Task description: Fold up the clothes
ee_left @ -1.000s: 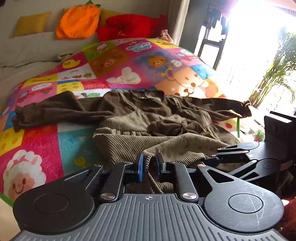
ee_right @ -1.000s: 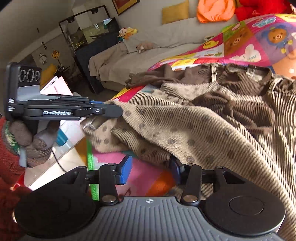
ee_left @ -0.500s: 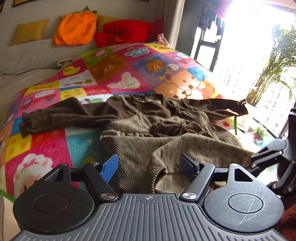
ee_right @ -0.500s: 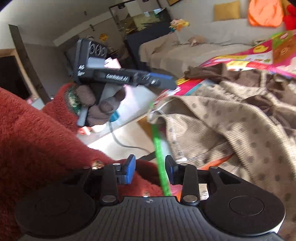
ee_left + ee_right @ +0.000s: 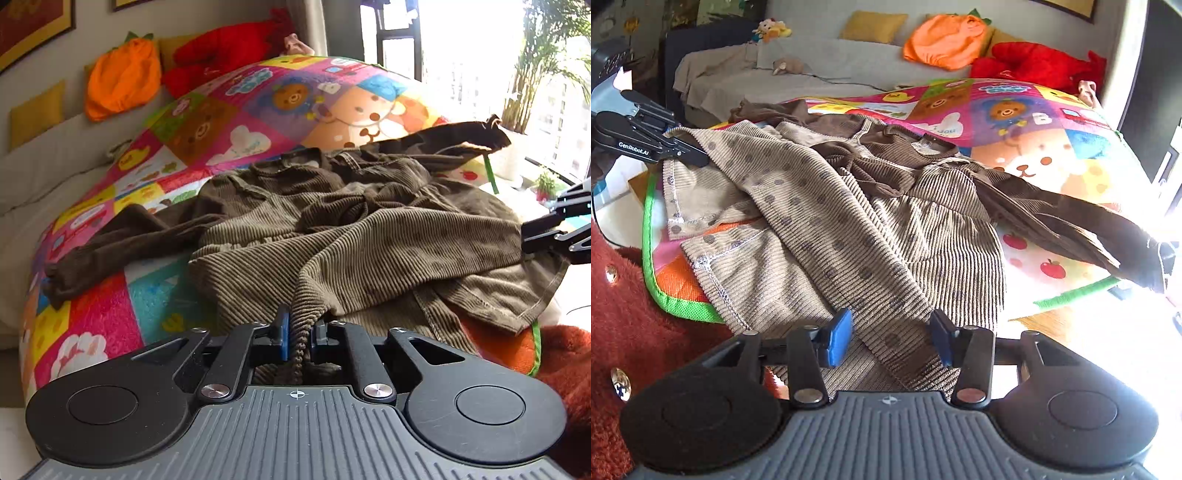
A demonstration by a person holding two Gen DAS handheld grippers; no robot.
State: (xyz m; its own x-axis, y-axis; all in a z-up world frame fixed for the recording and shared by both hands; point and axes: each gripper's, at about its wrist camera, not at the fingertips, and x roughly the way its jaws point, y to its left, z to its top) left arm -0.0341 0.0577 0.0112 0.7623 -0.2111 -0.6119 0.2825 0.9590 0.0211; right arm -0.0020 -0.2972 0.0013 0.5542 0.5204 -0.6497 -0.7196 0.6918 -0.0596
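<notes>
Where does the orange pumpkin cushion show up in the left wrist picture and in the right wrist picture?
Left wrist view: the orange pumpkin cushion sits upper left, against the wall, left of the red plush.
Right wrist view: the cushion is at top centre-right, again just left of the red plush.
Shared landmark: the brown corduroy dress spread on the patchwork quilt.

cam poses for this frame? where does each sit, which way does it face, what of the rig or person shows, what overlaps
Left wrist: on the left gripper, at the near hem, looking across the brown corduroy dress toward the window; the right gripper and red sleeve show.
Right wrist: on the right gripper, open over the hem, facing the sofa; the left gripper shows.
Shared: dress, patchwork quilt, orange cushion.
</notes>
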